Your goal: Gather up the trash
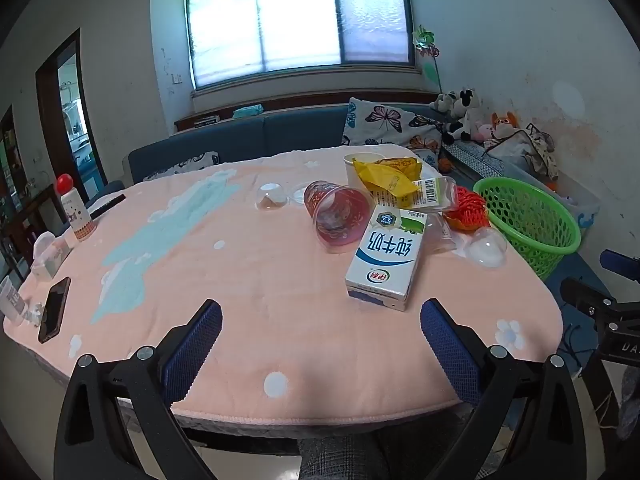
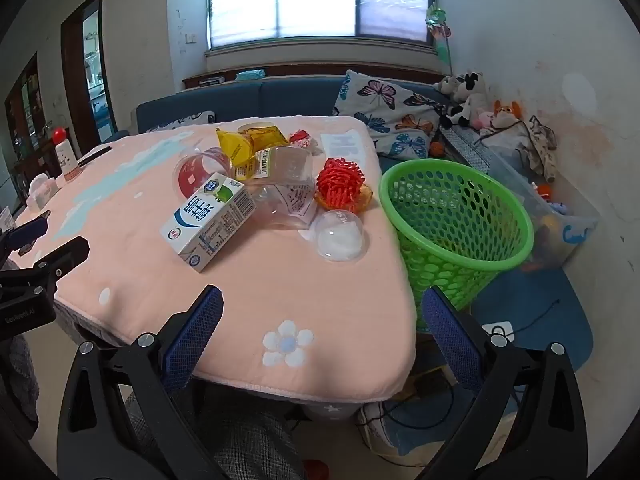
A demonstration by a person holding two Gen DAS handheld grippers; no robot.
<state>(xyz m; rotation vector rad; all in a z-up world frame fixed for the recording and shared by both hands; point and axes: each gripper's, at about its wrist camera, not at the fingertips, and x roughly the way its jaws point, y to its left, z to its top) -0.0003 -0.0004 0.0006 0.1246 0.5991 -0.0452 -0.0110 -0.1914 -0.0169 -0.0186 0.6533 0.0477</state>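
Progress: we judge the task barely begun; the green perforated plastic basket shows nothing inside it, as far as we can see.
Left to do: all the trash lies in one cluster on the table near the basket: the white-and-blue milk carton, the red-tinted clear plastic cup on its side, the yellow crinkled wrapper, the clear labelled plastic container, the red foam fruit net and the clear plastic dome lid.
Left gripper: we hold it released, jaws wide apart, grasping nothing, over the near table edge.
Right gripper: likewise spread and bare, near the table corner beside the basket.
Surface: a table under a soft pink cloth with white flowers; a black phone lies at the far left edge.
Room: a blue sofa with a butterfly-print pillow below a wide bright window; stuffed toys sit in the corner.
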